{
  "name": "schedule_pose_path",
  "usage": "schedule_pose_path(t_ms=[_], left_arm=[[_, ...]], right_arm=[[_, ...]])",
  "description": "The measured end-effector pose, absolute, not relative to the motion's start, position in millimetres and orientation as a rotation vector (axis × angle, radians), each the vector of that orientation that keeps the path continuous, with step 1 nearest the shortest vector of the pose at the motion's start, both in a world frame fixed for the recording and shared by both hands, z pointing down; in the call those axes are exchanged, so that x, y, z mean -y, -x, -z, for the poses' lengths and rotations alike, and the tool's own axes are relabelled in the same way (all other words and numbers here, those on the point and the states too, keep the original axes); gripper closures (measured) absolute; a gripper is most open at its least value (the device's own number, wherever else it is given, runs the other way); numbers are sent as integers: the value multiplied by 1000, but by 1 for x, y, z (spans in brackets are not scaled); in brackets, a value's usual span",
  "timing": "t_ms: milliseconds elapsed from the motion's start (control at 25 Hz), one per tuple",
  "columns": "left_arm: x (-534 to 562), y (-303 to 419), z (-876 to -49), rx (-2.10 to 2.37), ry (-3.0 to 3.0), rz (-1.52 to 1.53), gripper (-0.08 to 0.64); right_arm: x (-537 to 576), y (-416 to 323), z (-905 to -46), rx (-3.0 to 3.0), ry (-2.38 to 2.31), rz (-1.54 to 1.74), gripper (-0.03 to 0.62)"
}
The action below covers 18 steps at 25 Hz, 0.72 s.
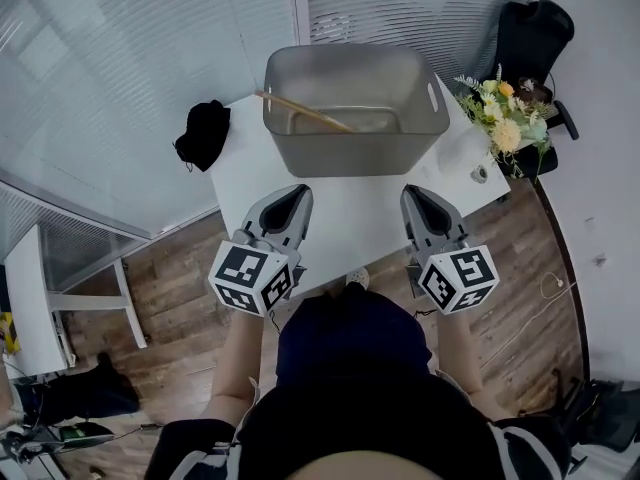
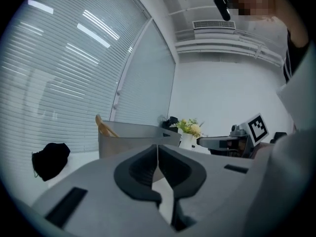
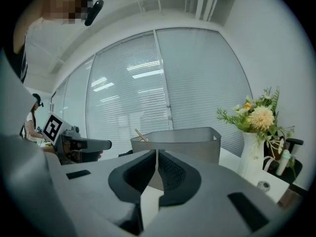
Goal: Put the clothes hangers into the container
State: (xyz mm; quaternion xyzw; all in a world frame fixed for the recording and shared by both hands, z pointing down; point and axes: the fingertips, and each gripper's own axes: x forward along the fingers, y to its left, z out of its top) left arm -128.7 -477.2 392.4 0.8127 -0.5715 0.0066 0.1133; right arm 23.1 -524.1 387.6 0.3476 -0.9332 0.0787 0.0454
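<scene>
As it lies in container (image 1: 340,153), hanger (image 1: 300,111), long axis seemingly rising leftward

Grey container (image 1: 345,150); tan wooden hanger (image 1: 305,111); white table (image 1: 350,218); black cloth (image 1: 203,133); yellow-white flowers (image 1: 505,120).

No words, no numbers, no brand names anywhere in these views. The only signs are black-and-white square code patterns: one set on the left marker cube (image 1: 250,276), lower left of centre in the head view, another on the right marker cube (image 1: 458,278), lower right of centre. They're coded squares, not letters. The small round object (image 1: 480,173) by the vase might carry print, but it's too small to tell.
</scene>
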Motion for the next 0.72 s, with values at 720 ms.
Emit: schedule_pose_path(t_ms=[720], left_arm=[[470,117,-436,1716,-2322,-97,551]], right_arm=[[524,-25,-420,2782,-1038,-323,558]])
